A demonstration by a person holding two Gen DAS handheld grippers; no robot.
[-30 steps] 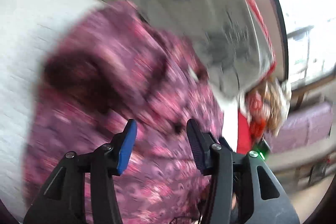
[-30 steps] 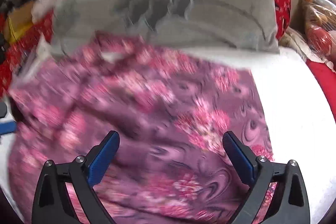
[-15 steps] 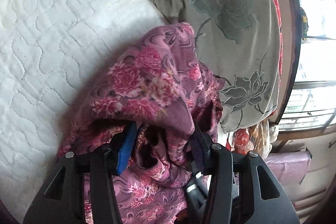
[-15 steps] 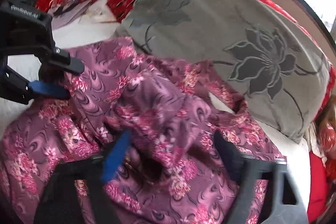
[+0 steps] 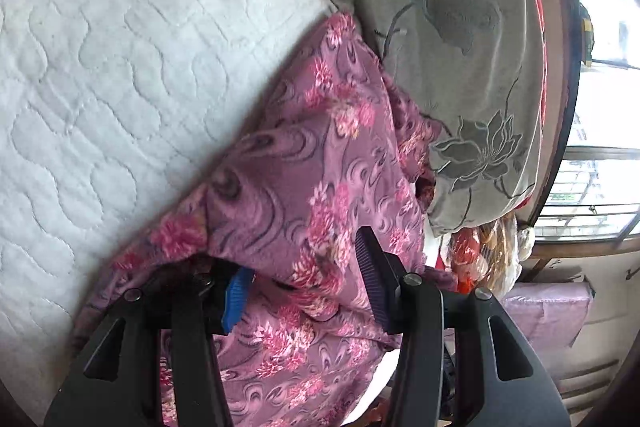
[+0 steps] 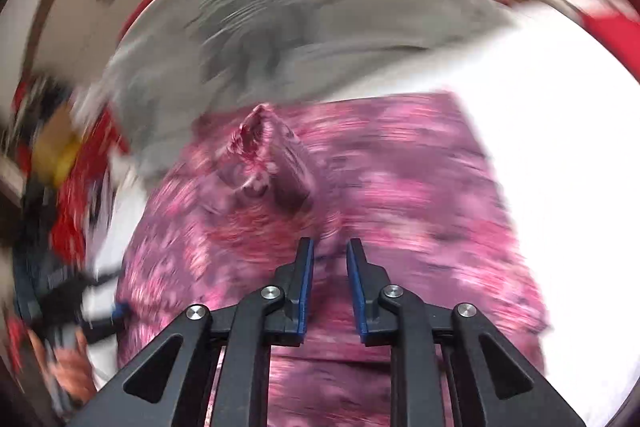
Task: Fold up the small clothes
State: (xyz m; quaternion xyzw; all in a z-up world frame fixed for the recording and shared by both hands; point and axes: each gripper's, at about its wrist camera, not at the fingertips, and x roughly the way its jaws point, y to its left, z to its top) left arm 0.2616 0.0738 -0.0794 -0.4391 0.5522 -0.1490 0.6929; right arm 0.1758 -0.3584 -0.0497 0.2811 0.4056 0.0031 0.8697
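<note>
A purple garment with pink flowers (image 5: 304,163) lies on a white quilted mattress (image 5: 100,47), its far end against a grey pillow. My left gripper (image 5: 300,279) is open; a fold of the garment drapes over its left finger and runs between the jaws. In the blurred right wrist view the same garment (image 6: 400,195) spreads below my right gripper (image 6: 329,251), whose jaws are nearly closed with a narrow gap. A bunched peak of cloth (image 6: 260,147) rises ahead of it. I cannot tell whether cloth is pinched between the right fingers.
A grey pillow with a flower pattern (image 5: 448,47) lies at the far edge of the mattress; it also shows in the right wrist view (image 6: 280,27). Red patterned fabric (image 6: 76,195) and clutter sit at the left. A window (image 5: 600,107) is at the right.
The right jaws have narrowed from wide open to nearly closed, and that view swung fast and blurred. The garment has been pulled out flatter; its bunched heap at the left gripper has spread.
</note>
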